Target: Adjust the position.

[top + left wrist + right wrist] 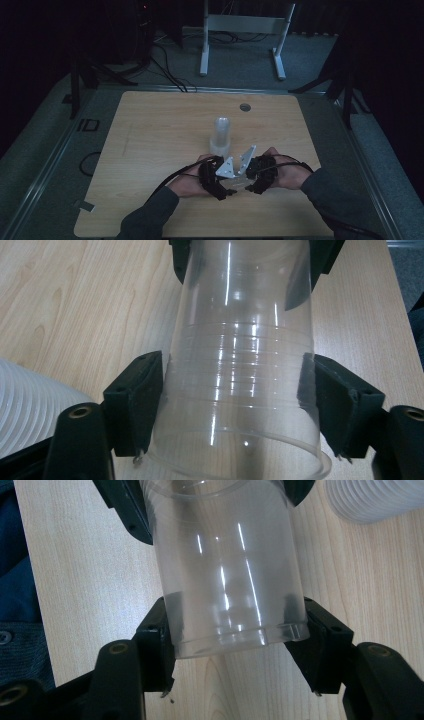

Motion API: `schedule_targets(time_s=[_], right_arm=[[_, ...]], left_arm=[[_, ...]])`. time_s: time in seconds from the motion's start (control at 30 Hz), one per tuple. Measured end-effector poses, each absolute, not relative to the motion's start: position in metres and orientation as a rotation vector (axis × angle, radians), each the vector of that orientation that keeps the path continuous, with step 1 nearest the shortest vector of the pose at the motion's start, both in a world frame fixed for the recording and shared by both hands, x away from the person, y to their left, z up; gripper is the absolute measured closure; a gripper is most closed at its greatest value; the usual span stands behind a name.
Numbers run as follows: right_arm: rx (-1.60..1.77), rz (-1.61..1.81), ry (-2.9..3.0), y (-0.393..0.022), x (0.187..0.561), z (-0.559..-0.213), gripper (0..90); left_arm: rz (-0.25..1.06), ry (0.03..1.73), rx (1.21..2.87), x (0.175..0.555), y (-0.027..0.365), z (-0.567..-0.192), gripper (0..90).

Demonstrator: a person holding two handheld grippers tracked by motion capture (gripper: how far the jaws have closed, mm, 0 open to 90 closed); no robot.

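From above, the left tool [226, 186] and the right tool [248, 181] meet near the front middle of the desk [150, 130], a clear plastic cup [235, 183] faintly visible between them; a stack of white cups [220, 136] stands just behind. In the left tool's view the clear cup [242, 365] lies between the pads, which sit at its walls, though whether they press I cannot tell. In the right tool's view the jaws pinch the cup [227, 575] by its base end

Clear cup [240, 365], black grippers [234, 182]
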State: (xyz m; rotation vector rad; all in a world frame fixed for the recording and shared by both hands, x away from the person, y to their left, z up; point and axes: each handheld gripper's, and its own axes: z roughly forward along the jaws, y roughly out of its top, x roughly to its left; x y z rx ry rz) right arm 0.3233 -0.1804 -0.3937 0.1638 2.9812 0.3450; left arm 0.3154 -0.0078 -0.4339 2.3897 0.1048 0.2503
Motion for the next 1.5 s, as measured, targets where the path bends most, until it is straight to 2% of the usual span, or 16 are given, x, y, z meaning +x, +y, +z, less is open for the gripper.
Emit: schedule_targets(time_s=[0.1,0.27,1.5], right_arm=[[0.190,0.362,2.981,-0.182,0.323,-0.395,41.6],[0.205,0.370,2.981,-0.184,0.324,-0.397,41.5],[0.773,0.490,2.808,-0.245,0.333,-0.426,41.7]], left_arm=[[0.267,0.117,2.386,0.315,-0.009,-0.434,18.7],[0.279,0.146,2.362,0.316,-0.009,-0.434,17.7],[0.372,0.335,2.198,0.323,0.001,-0.429,23.6]])
